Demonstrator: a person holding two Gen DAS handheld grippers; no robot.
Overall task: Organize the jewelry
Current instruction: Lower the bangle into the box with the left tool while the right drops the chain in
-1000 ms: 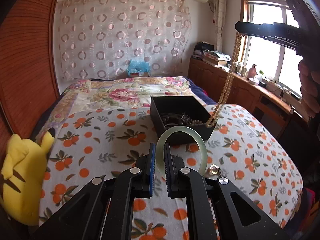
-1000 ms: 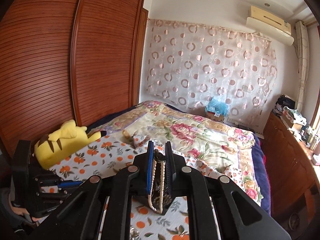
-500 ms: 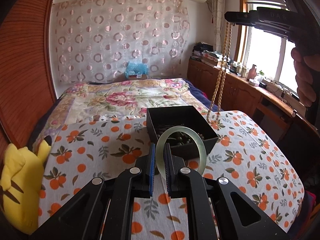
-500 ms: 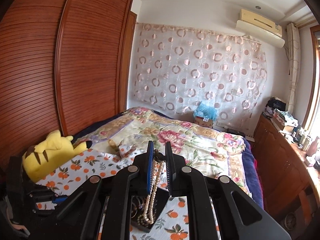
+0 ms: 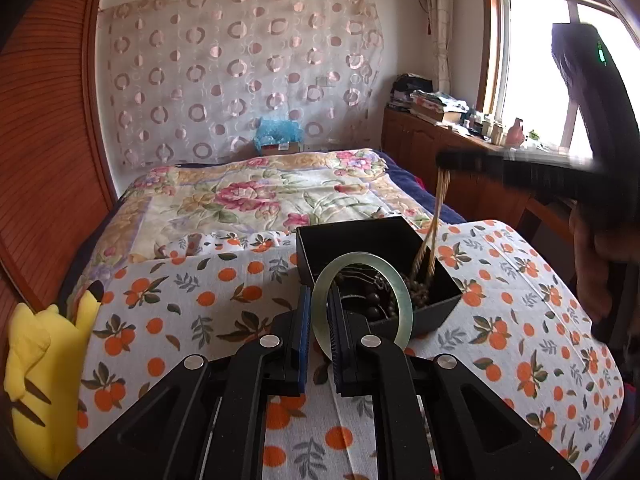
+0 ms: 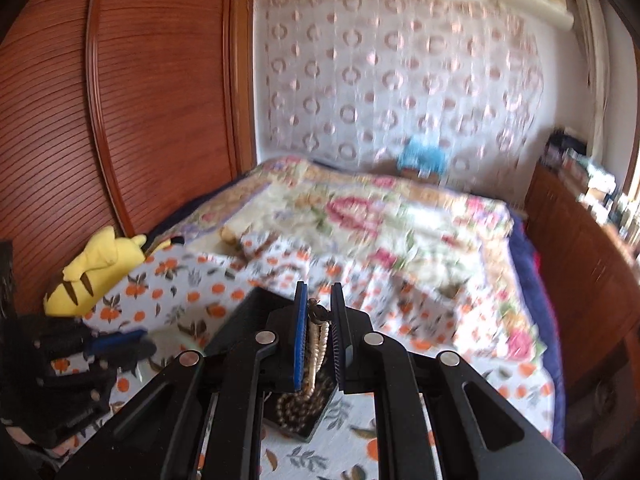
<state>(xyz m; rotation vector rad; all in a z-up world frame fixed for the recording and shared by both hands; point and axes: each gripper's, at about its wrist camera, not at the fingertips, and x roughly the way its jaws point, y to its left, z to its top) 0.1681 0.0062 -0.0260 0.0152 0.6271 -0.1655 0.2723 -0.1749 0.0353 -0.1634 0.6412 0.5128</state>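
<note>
1. Left wrist view: the left gripper (image 5: 319, 334) holds a pale green bangle (image 5: 362, 306) upright, its blue-lined fingers (image 5: 303, 340) pinched on the ring's near-left rim. The bangle hangs above the near wall of an open black box (image 5: 362, 236), which sits on the orange-print sheet (image 5: 192, 304) toward the middle of the bed, a little to the right.

2. Same view: dark bead strands (image 5: 374, 300) lie heaped inside the box. A beige bead necklace (image 5: 434, 224) hangs from the right gripper (image 5: 444, 159), which reaches in from the right above the box; the strand's lower end dips into the box's right side. The right hand (image 5: 600, 264) is near the bed's right edge.

3. Same view: bare sheet lies to the left and in front of the box. A yellow plush toy (image 5: 36, 376) rests at the bed's left edge, against a wooden wardrobe (image 5: 48, 140). A floral quilt (image 5: 240, 196) covers the far half of the bed.

4. Right wrist view, blurred: the right gripper (image 6: 319, 312) is narrowed on the necklace (image 6: 316, 340), which hangs down between its fingers; bead coils (image 6: 296, 404) pile in the box (image 6: 308, 432) directly below. The left gripper (image 6: 116, 340) is at the left edge, with the plush toy (image 6: 96, 264) beyond it.
</note>
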